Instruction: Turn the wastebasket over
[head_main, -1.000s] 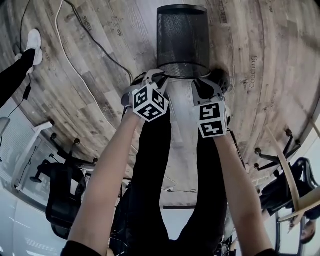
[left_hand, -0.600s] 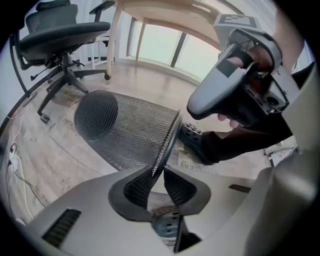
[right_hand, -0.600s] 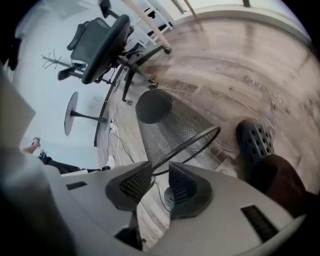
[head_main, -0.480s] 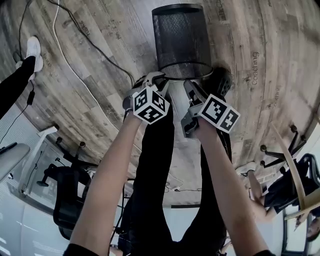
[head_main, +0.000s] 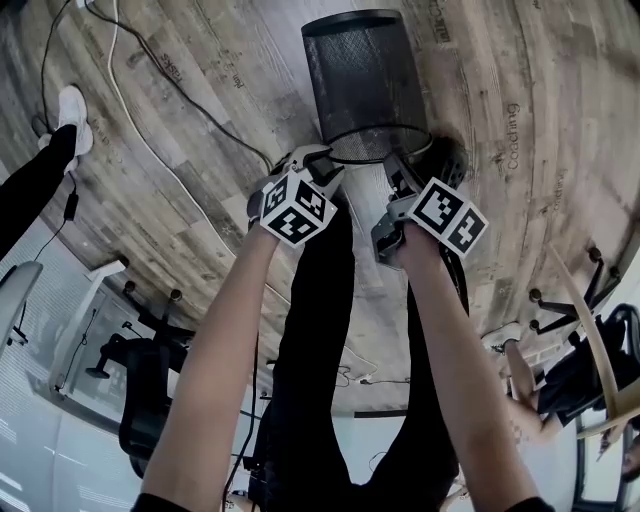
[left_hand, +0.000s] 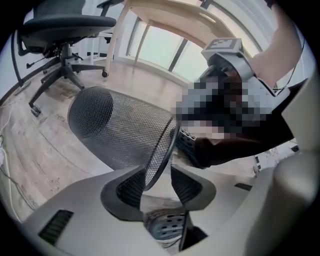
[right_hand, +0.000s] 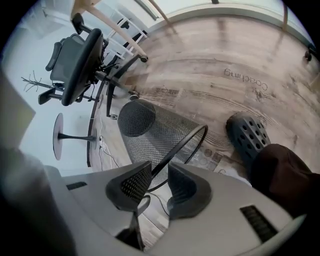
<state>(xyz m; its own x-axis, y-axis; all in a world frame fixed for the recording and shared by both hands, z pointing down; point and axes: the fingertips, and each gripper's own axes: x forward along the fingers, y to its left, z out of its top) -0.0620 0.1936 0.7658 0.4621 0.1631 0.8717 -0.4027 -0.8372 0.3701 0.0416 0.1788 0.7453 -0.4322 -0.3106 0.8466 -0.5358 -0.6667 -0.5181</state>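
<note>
Where floor (head_main: 550, 80) reads "Coaching", black mesh wastebasket (head_main: 365, 80)

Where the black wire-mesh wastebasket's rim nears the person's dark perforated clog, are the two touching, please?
Apart. The right gripper view shows wooden floor between the black wire-mesh wastebasket and the dark perforated clog.

The wastebasket (head_main: 365, 85) at upper centre is black wire mesh with a black rim, against a floor (head_main: 200, 170) of weathered grey-brown wood planks and a white cable (head_main: 112, 60). The left gripper (left_hand: 156, 180) and right gripper (right_hand: 159, 187) have pale grey bodies, dark ribbed jaws and white cubes (head_main: 292, 207) with black square markers. A white shoe (head_main: 70, 100) shows at upper left, and a black perforated clog (right_hand: 249, 136) at the right
</note>
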